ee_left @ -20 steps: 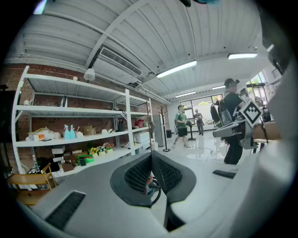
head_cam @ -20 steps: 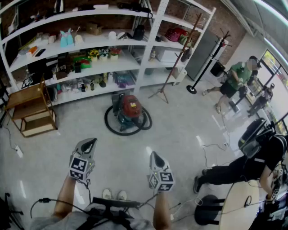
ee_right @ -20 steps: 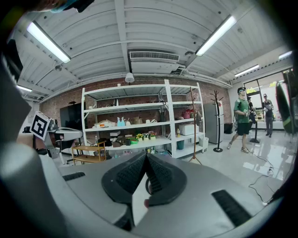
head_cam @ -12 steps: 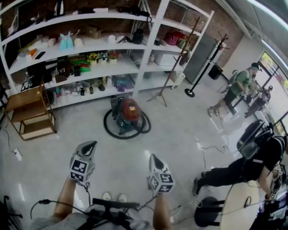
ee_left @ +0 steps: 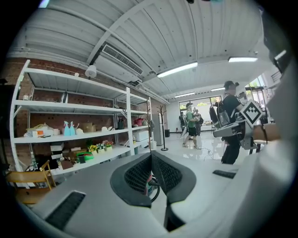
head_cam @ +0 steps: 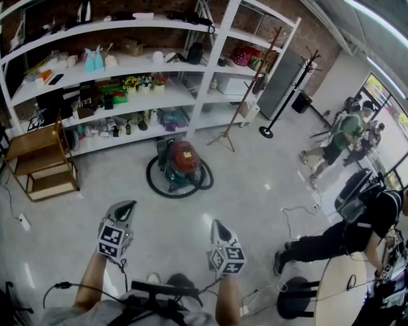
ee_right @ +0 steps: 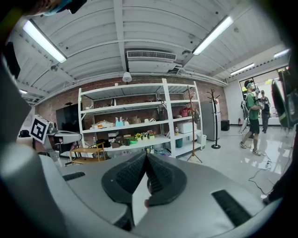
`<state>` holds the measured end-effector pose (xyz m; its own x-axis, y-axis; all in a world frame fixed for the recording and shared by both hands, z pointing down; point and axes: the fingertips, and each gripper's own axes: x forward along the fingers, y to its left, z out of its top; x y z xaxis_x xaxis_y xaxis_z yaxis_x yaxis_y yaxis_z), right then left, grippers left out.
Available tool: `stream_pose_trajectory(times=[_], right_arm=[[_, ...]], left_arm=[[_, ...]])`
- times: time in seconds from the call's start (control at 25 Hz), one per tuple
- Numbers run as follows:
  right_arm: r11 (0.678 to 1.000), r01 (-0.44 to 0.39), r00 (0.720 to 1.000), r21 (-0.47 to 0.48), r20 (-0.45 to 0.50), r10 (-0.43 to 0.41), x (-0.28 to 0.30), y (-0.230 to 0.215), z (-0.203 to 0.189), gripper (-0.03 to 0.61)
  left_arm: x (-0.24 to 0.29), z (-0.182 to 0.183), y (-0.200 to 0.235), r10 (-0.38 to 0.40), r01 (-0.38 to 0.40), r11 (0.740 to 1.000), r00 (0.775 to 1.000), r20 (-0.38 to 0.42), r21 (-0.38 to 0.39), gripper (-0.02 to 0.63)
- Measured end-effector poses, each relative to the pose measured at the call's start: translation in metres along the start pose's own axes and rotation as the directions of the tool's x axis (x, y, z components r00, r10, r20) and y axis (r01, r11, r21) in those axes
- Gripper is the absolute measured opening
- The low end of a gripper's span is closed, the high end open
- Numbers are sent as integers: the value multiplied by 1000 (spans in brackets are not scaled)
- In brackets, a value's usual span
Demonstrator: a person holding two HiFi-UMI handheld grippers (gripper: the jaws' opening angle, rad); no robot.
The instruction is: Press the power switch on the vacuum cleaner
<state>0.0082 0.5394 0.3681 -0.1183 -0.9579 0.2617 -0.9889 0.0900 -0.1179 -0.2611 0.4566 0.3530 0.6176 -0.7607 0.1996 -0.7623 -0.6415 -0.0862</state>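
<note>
Sitting far beyond fingers (head_cam: 126,209): vacuum cleaner (head_cam: 183,159)

I see a workshop-like studio: brick wall (head_cam: 38,19), long white shelves (head_cam: 127,57) with many props, and a polished floor (head_cam: 255,184).

No legible txt, brand or no. anywhere. Left gripper (head_cam: 129,204) & right gripper (head_cam: 217,223) bear b/w square patterns only, no letters. Labels on shelf (head_cam: 127,57) goods & vacuum cleaner (head_cam: 183,159): too small to read.
</note>
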Motion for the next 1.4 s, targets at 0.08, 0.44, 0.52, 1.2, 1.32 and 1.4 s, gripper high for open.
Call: stream_pose_trajectory(times=[0.08, 0.44, 0.52, 1.2, 1.32, 1.4], right_arm=[[1000, 5, 1000, 6, -4, -5, 1, 3, -3, 7], [1000, 24, 1000, 16, -17, -24, 25, -5, -7, 8], [1000, 22, 1000, 16, -23, -21, 38, -12, -6, 8], [998, -40, 999, 50, -16, 40, 175, -91, 39, 7], [997, -47, 999, 61, -18, 49, 191, -101, 41, 7], [997, -49, 999, 68, -20, 50, 202, -111, 43, 7]], left_arm=[[-1, -1, 4, -1, 1, 1000, 1000, -2, 5, 6], [26, -4, 19, -4, 4, 1000, 1000, -6, -6, 6], [38, -3, 22, -5, 5, 1000, 1000, -7, -4, 8], [185, 30, 62, 40, -40, 999, 999, -18, 0, 6], [205, 31, 67, 49, -49, 999, 999, -23, 0, 6], [219, 36, 67, 51, -51, 999, 998, -24, 2, 6]])
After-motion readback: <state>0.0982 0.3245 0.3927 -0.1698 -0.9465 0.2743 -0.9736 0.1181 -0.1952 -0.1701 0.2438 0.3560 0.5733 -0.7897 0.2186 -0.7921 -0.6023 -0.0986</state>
